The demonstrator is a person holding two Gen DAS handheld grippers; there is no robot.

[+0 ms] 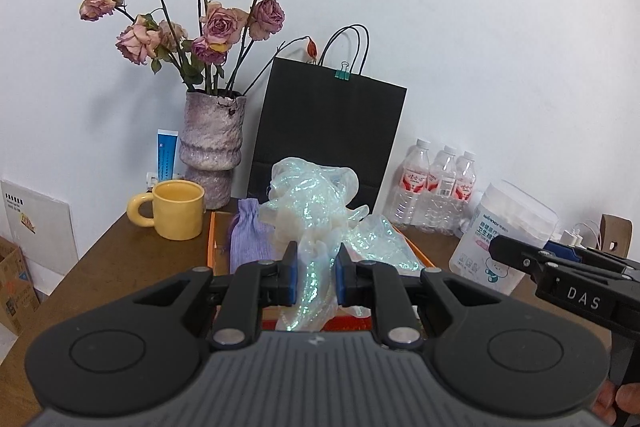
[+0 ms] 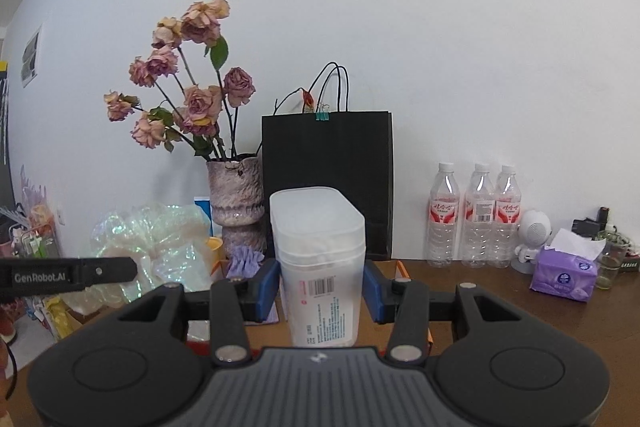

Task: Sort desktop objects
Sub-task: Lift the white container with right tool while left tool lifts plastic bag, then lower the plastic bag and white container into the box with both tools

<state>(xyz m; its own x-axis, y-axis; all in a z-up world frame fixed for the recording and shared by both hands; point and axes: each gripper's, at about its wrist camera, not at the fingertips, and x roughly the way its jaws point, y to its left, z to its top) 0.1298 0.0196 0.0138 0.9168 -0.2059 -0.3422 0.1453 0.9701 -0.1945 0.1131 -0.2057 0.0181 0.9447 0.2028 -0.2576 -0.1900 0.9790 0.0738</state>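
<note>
My left tongs (image 1: 313, 277) are pinched on a bunch of iridescent plastic wrap (image 1: 316, 211); the film runs straight between the two blue pads (image 1: 291, 277) and billows up in front of them, above the orange tray (image 1: 212, 239). My right tongs (image 2: 320, 291) are clamped on a frosted plastic tub (image 2: 318, 259), one pad against each of its side walls, the tub upright with its barcode label facing me.

Taking the black paper bag (image 1: 328, 131) as my landmark: the wrap hangs directly in front of it, and in the right wrist view the tub stands in front of it too. One vase of dried roses (image 1: 211, 155) stands just left of the bag, one yellow mug (image 1: 178, 209) sits left of and in front of that vase, and one purple pouch (image 1: 250, 235) lies in the tray in front of the bag. Right of the bag stand three water bottles (image 2: 476, 217) in a row against the wall. Farther right are one white round figurine (image 2: 532, 239) and one purple tissue pack (image 2: 564, 273). One green binder clip (image 1: 342, 75) grips the bag's top edge.
</note>
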